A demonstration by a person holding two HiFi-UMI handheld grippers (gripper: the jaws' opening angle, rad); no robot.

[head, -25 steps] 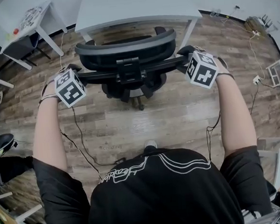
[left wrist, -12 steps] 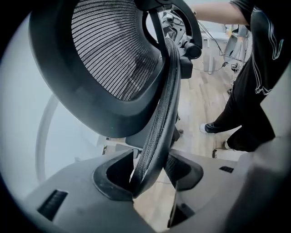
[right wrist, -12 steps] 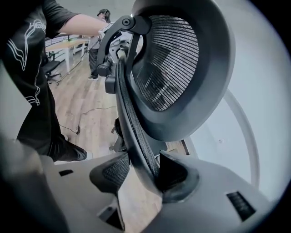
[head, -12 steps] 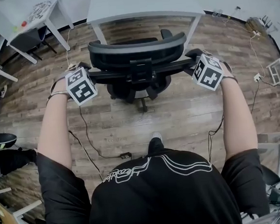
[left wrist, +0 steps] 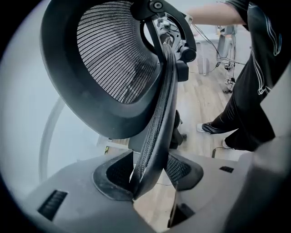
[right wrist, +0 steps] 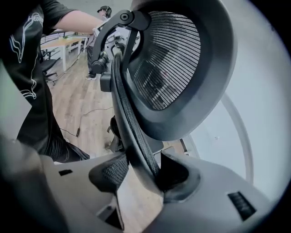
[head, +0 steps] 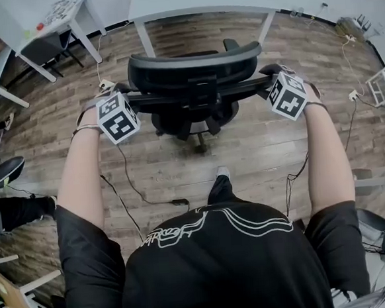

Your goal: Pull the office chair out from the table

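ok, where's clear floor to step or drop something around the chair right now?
Widest bare floor is right of the office chair, out to the loose cables. More on its left, between the white desk and the person's left arm. Crowded behind the chair: the person's foot and a trailing cable.

Landmark: office chair. The surface stands behind it, apart from it. A second surface is behind and to its left. The left claw clamps the chair back's left edge. The right claw, jaws opening, straddles the right edge. The person stands before the chair. A cable lies on the floor, before the chair and to its left.
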